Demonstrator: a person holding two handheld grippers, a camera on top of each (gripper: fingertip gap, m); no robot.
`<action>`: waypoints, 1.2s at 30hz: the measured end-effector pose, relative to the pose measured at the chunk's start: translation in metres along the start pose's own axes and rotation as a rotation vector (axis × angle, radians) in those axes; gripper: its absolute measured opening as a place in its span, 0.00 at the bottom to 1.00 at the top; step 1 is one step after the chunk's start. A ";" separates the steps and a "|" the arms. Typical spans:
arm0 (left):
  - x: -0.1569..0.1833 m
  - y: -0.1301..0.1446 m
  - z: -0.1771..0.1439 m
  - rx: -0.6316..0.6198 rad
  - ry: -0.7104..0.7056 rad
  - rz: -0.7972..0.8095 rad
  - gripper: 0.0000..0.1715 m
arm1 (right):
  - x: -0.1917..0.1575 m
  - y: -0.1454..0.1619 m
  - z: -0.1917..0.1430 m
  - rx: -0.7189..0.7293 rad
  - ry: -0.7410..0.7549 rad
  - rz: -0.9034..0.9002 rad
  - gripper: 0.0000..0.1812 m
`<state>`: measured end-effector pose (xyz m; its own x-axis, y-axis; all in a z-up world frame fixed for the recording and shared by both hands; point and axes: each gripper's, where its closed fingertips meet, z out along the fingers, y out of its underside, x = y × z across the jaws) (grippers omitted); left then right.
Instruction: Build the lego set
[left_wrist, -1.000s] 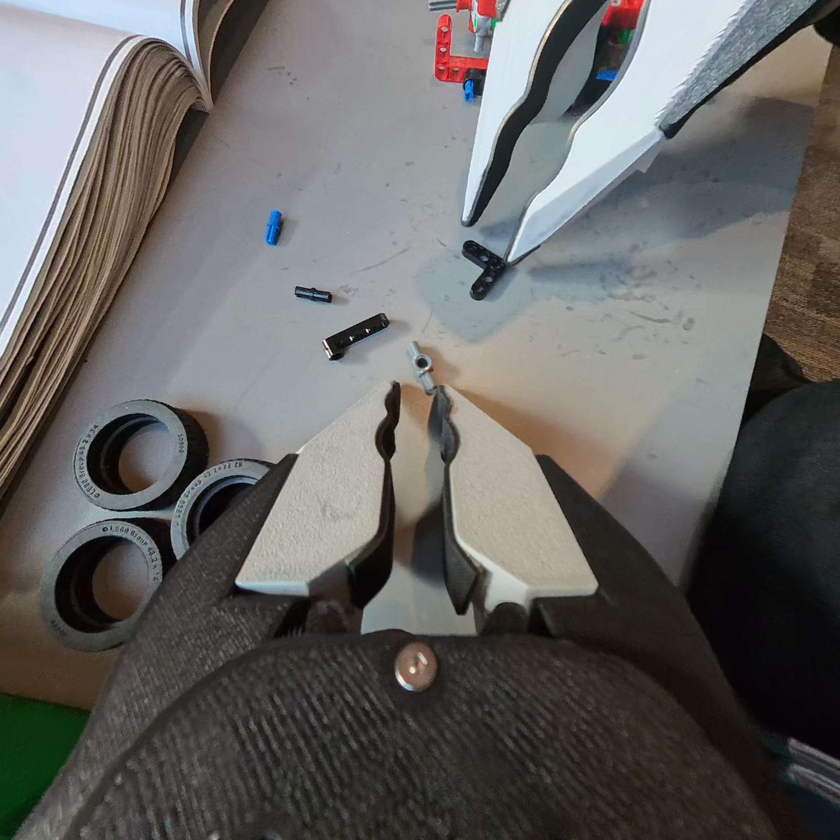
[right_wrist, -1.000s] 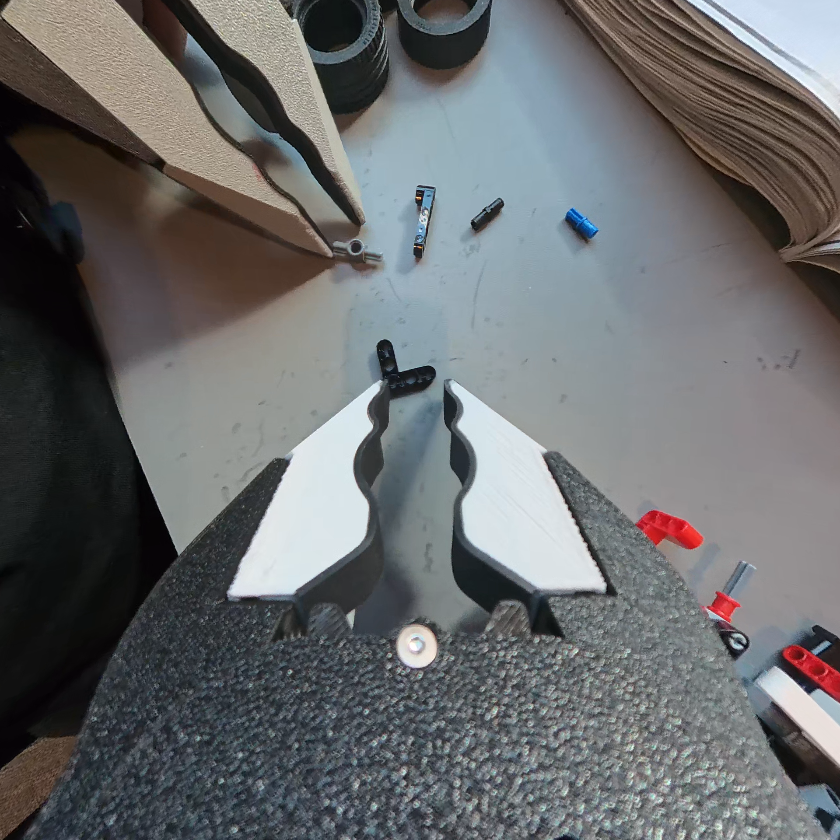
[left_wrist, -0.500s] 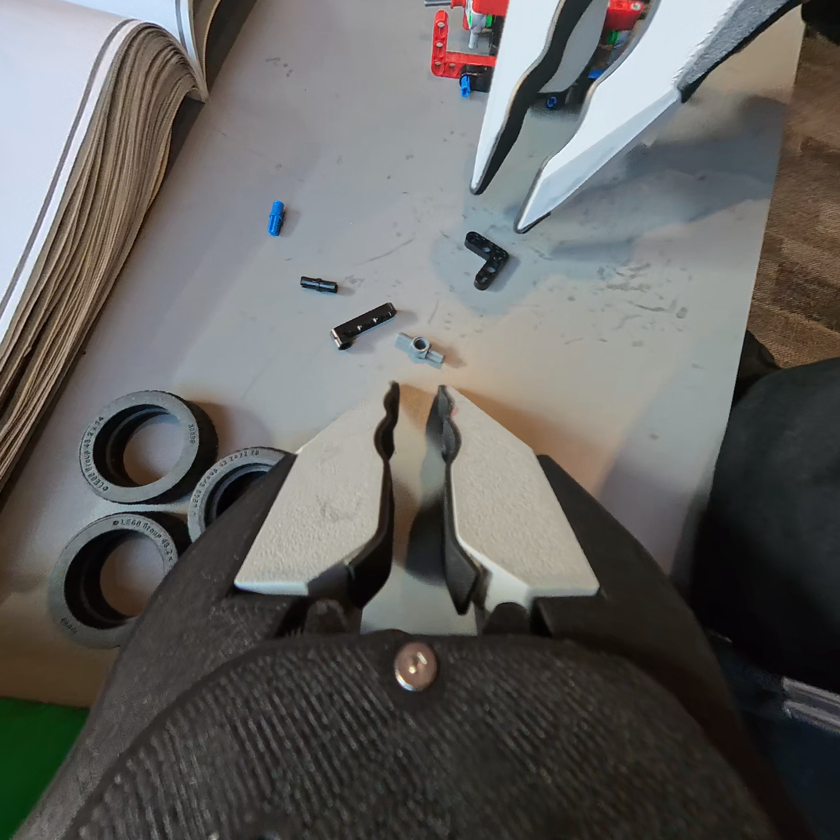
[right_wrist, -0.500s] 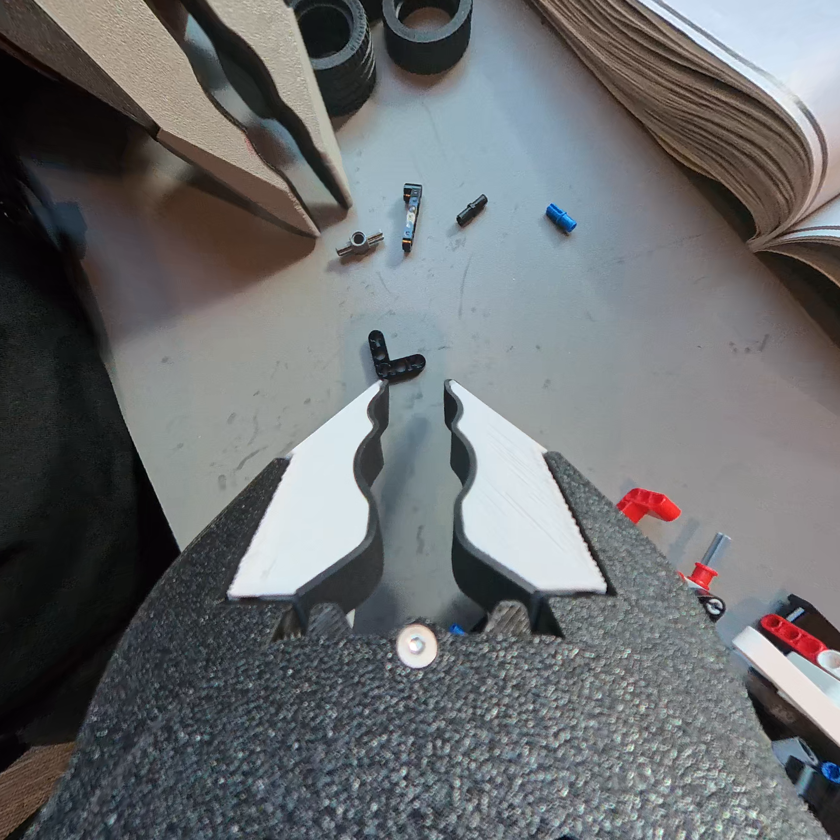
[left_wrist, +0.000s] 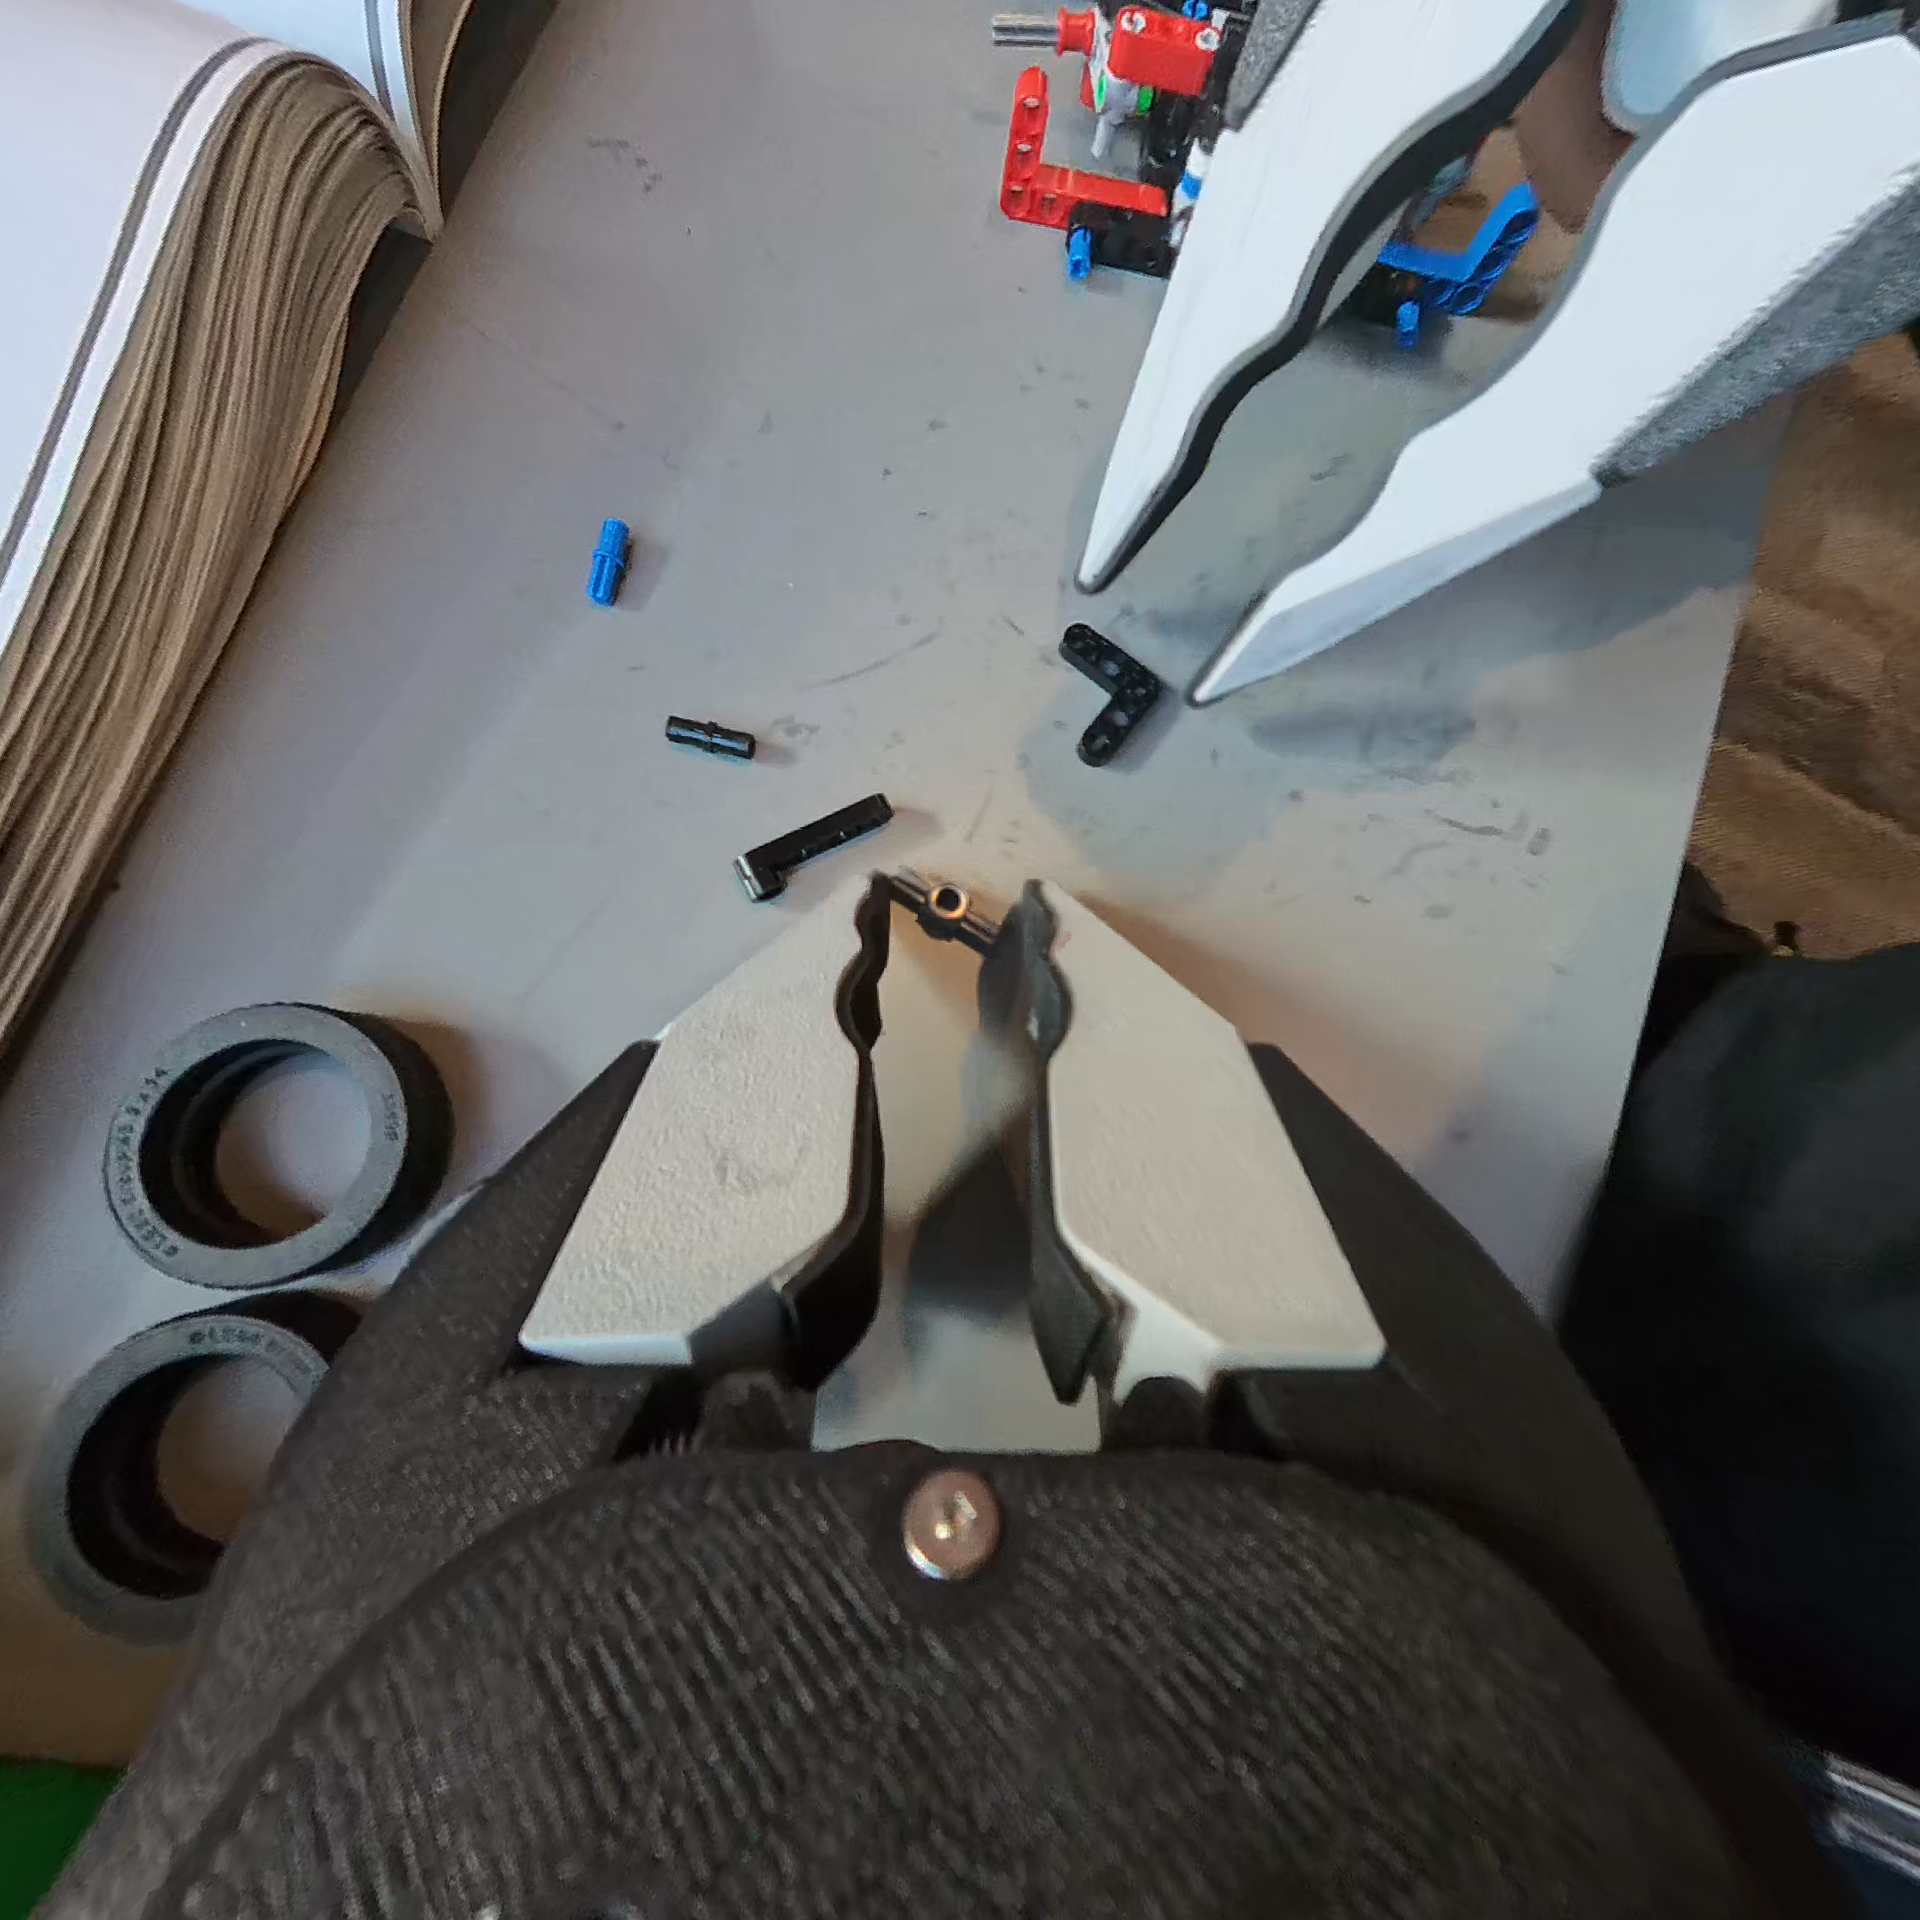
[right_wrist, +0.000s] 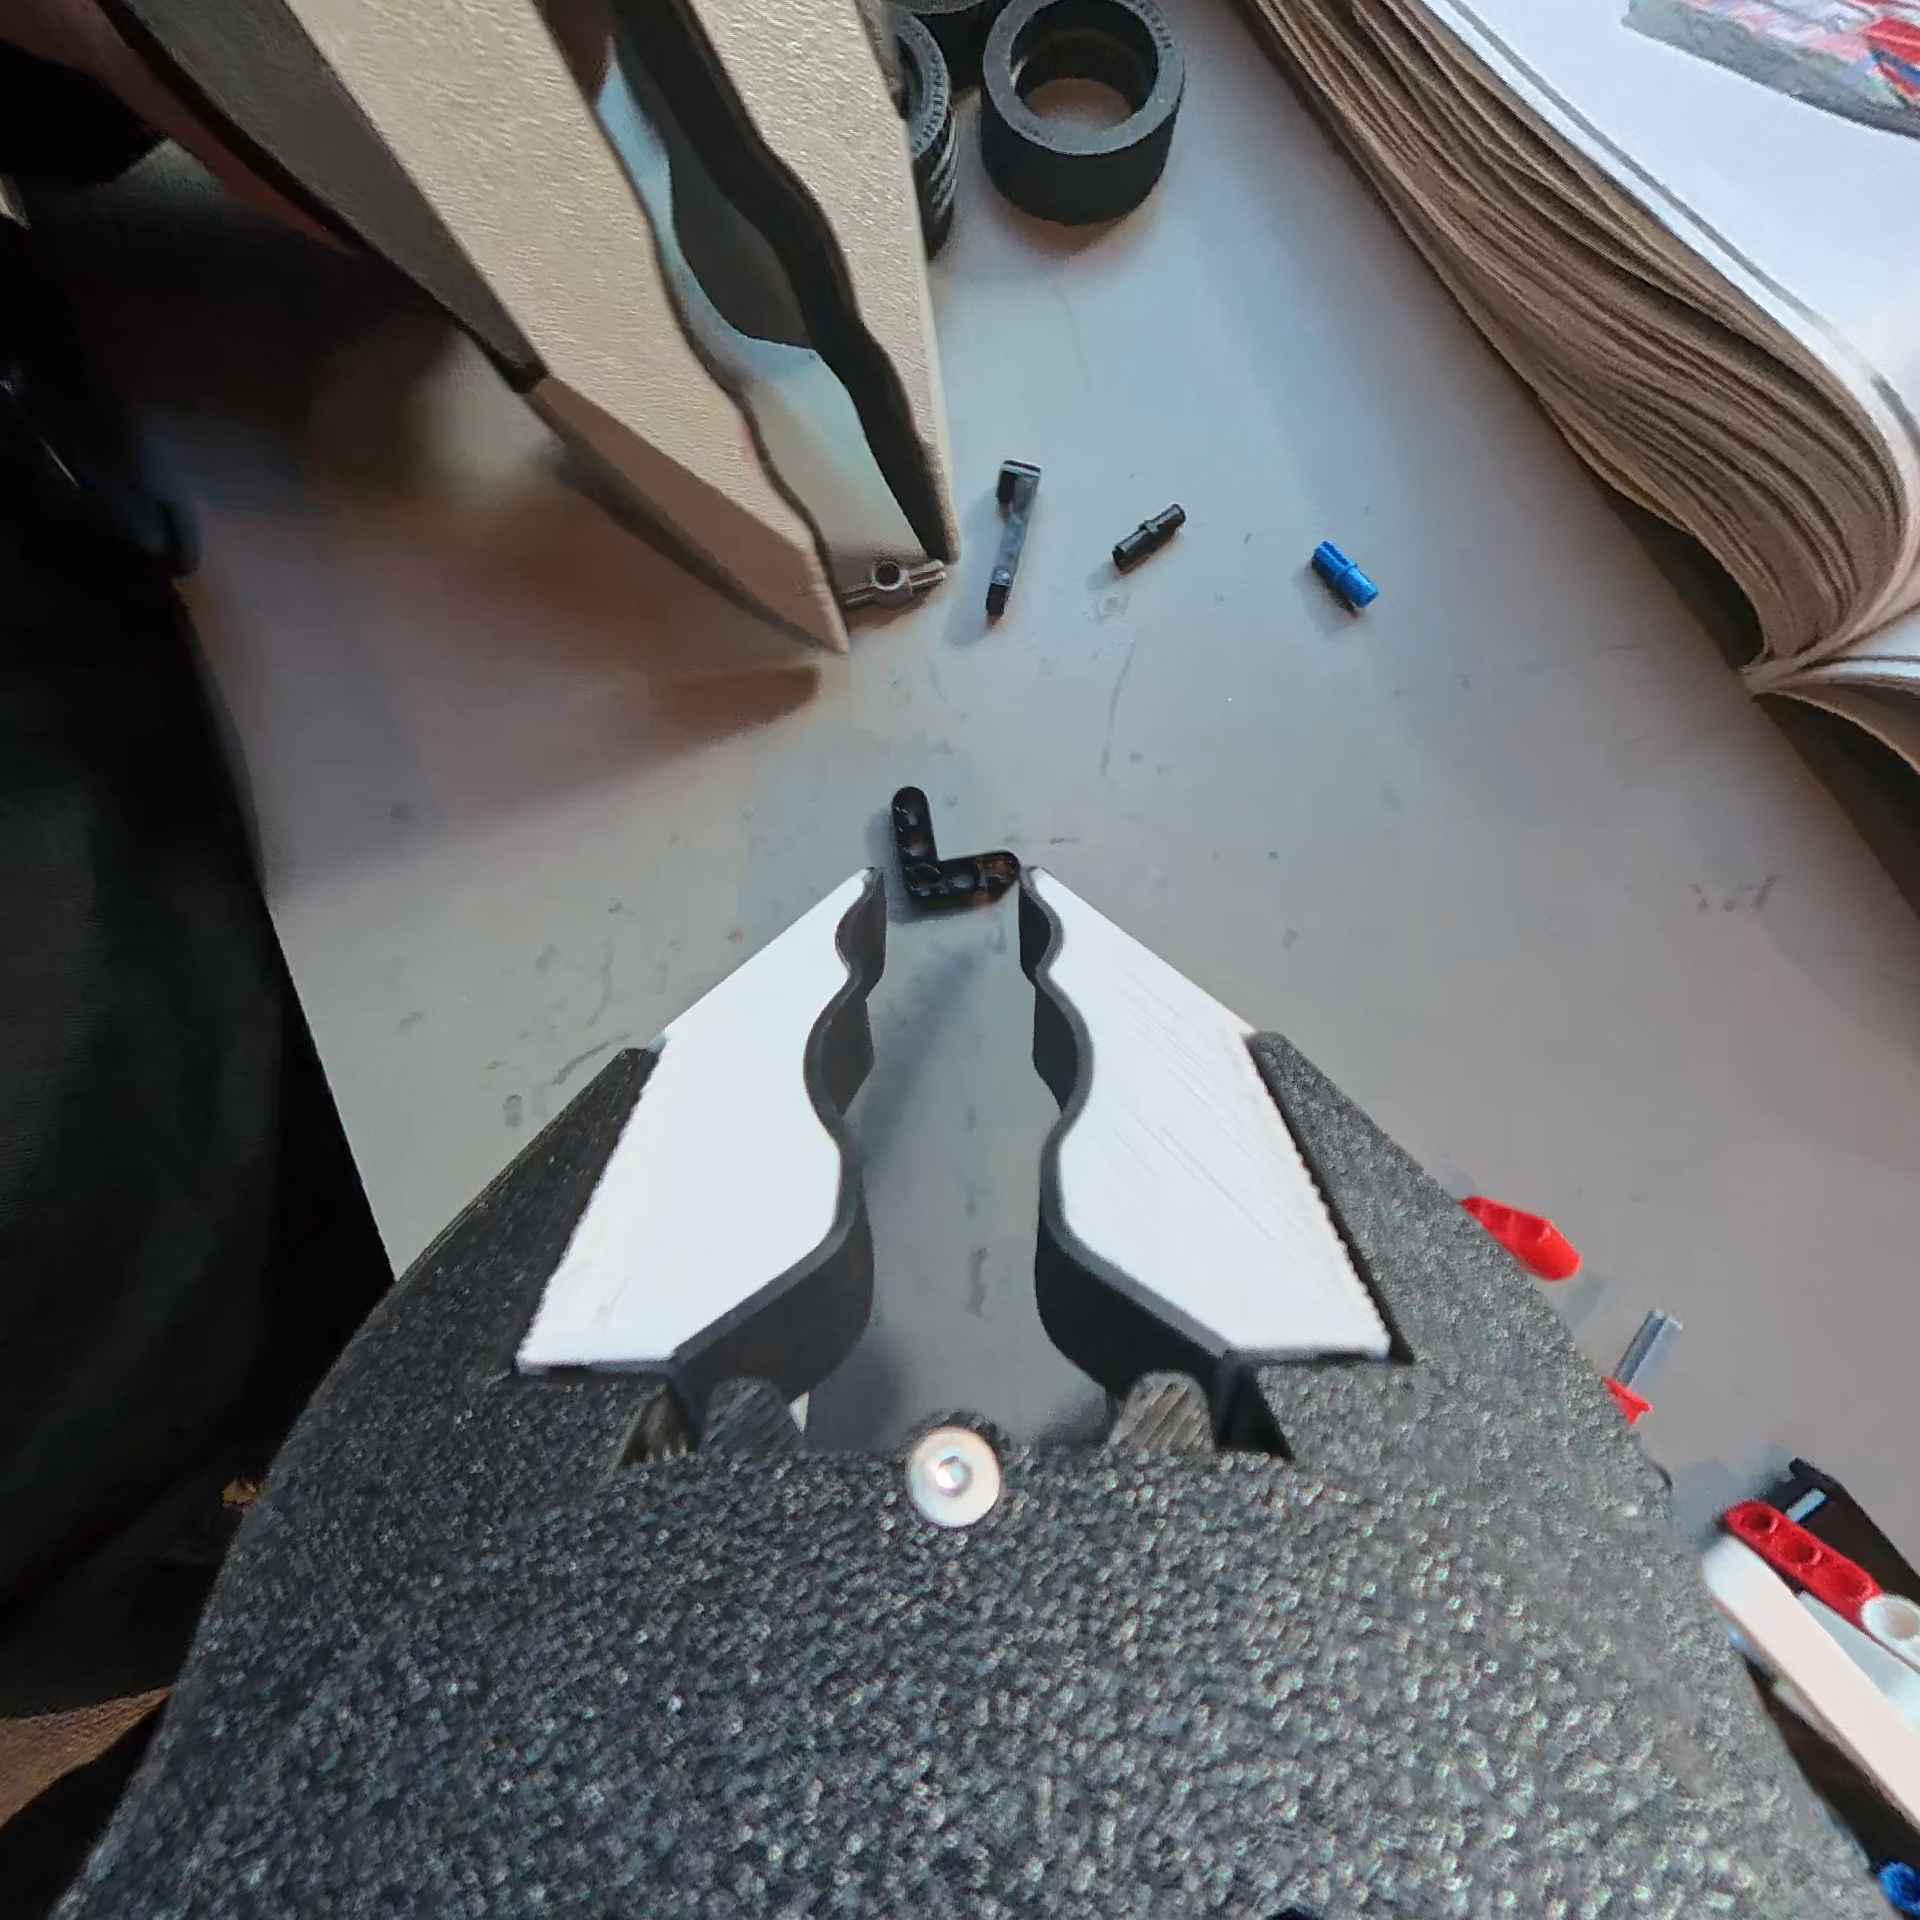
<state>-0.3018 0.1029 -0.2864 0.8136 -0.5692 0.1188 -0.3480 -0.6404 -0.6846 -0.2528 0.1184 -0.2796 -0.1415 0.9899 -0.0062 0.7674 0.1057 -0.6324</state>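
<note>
- The thick open instruction book with fanned tan page edges (left_wrist: 156, 436) walls off the far left of the grey tabletop (left_wrist: 727, 416); no room to swing that way.
- Three black rubber tyres (left_wrist: 275, 1143) lie near the left gripper's body, so any pull-back should go straight up, not sideways.
- The small blue plastic pin (left_wrist: 609, 561), the short black pin (left_wrist: 710, 736) and the black straight lever piece (left_wrist: 816, 844) lie loose and apart; the lever sits just beside the left fingertip, easy to knock.
- The left gripper (left_wrist: 951, 902) has its jaws spread narrowly around the small grey connector with a round centre hole (left_wrist: 945, 902). I judge it is about to pinch: close slowly, keeping the piece square so it does not skid.
- The right gripper (right_wrist: 951, 883) also stands spread, its tips touching or nearly touching the black L-shaped beam with holes (right_wrist: 940, 857), not yet gripped.
- The red, blue and black partial build (left_wrist: 1122, 125) waits beyond; the table edge lies close on the right.
</note>
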 end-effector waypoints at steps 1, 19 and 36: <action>-0.002 0.000 0.000 -0.006 -0.020 0.017 0.11 | -0.002 -0.001 0.002 -0.002 -0.002 -0.023 0.14; 0.001 0.014 -0.011 -0.063 0.081 0.193 0.05 | -0.009 -0.015 0.008 -0.007 -0.051 -0.111 0.12; 0.000 0.013 -0.010 -0.068 0.064 0.220 0.09 | -0.009 -0.004 0.013 -0.060 -0.056 -0.114 0.09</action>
<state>-0.3106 0.0895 -0.2884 0.6838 -0.7295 0.0189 -0.5463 -0.5289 -0.6495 -0.2627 0.1075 -0.2871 -0.2637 0.9644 0.0190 0.7802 0.2248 -0.5837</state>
